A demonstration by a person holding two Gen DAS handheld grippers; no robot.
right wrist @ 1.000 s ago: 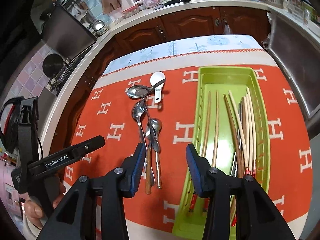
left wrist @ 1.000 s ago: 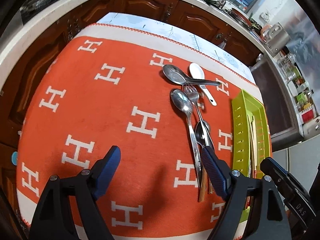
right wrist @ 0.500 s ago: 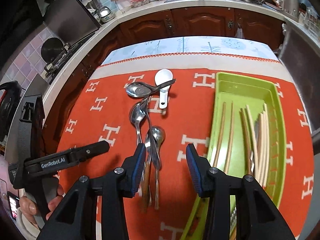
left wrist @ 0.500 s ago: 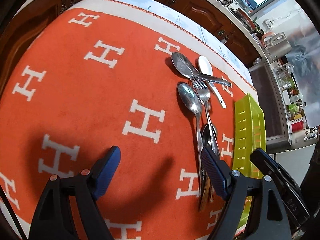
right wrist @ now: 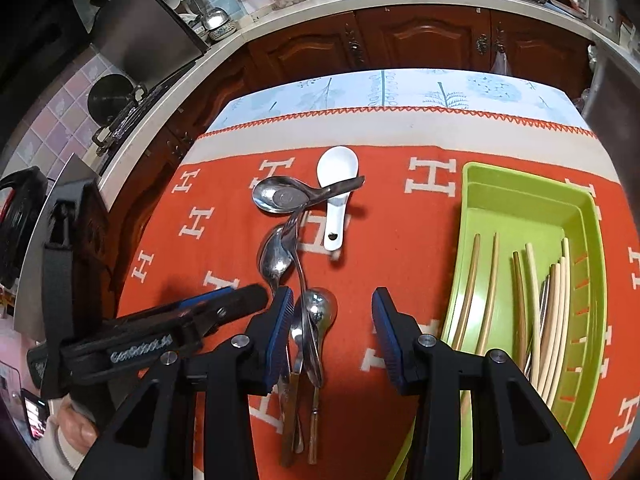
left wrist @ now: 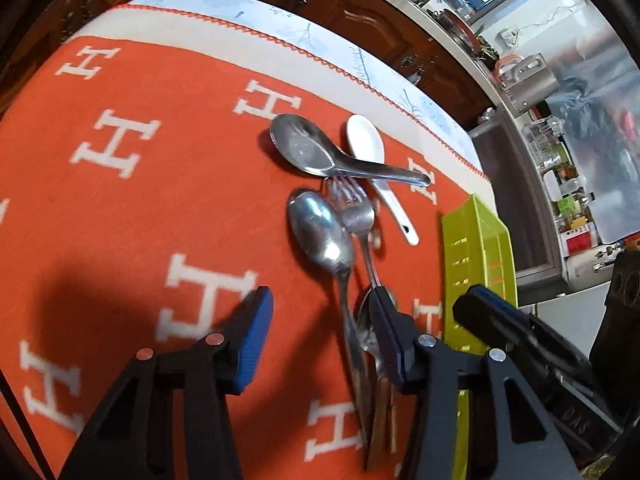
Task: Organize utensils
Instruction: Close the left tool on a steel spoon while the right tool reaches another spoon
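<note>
We hold both hand-held grippers low over the heap of cutlery on the orange cloth that covers the desk [right wrist: 224,248]. The left hand-held gripper [left wrist: 320,344] has just been closing, yet its jaws stand apart with only cloth between them; its right pad sits over the handles rather than round them. The right hand-held gripper [right wrist: 330,338] is released too, its jaws straddling a small spoon [right wrist: 318,312] and the fork [right wrist: 298,264] without pressing on them. The loose pieces lie at centre frame in both views: a big steel spoon [left wrist: 306,150] crossing a white spoon [left wrist: 374,160], with another spoon [left wrist: 320,234] and the fork below them. The green tray [right wrist: 520,200], at the right of the frame, already holds chopsticks [right wrist: 556,292]. The main risk, we judge, is the tangle: the handles overlap, so a pinch may lift two pieces at once or drag one and scatter the rest. The two grippers also sit close together over the same handles and could knock each other. The left half of the cloth is bare, giving room to pull back; the tray wall stands just right of the heap, and a swing that way could clip it.
</note>
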